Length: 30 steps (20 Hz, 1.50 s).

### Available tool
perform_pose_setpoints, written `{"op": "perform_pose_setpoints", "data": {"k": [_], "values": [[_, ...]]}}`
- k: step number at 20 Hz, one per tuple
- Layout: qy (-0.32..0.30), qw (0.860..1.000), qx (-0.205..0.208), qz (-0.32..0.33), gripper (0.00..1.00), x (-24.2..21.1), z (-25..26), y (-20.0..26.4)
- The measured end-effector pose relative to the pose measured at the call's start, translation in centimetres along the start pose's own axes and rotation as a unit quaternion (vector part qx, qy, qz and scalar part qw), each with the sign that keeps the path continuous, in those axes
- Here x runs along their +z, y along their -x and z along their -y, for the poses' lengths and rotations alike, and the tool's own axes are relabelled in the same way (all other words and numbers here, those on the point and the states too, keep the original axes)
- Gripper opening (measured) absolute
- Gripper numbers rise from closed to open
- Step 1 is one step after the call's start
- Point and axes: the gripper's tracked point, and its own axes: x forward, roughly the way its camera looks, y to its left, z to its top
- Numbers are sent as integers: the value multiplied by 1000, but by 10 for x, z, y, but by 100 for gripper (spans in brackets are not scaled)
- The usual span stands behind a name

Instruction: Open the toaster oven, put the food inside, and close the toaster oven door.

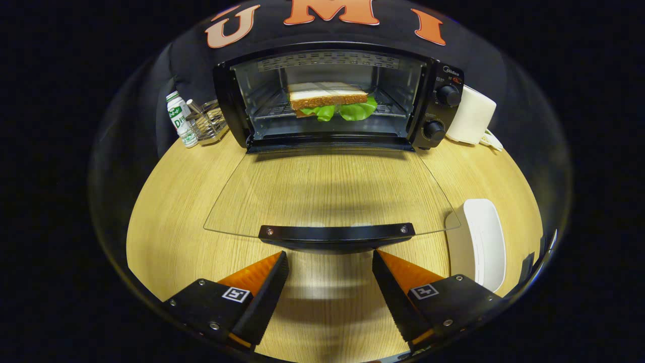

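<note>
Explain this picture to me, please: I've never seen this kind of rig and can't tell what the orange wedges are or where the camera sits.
The camera rides on a hand-held gripper and looks forward along its two fingers; the orange-and-black wedges are those fingers, spread apart and holding nothing. Just ahead of them is the black handle of a glass door, folded down flat over the wooden table. Beyond it stands the toaster oven, open, with a sandwich on its rack. Left of the oven are a small bottle and a wire rack; right of it a white mug-like thing. A white dish lies beside the right finger.
</note>
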Motion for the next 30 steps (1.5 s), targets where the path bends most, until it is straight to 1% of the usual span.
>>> {"op": "perform_pose_setpoints", "data": {"k": [3, 9, 13, 22, 30], "values": [[-13, 1000, 8, 17, 100, 9, 0, 6], [-8, 999, 3, 44, 100, 29, -2, 21], [16, 996, -3, 82, 100, 63, -2, 30], [10, 990, -1, 139, 100, 140, -9, 35], [4, 986, -10, 164, 100, 194, -7, 24]]}}
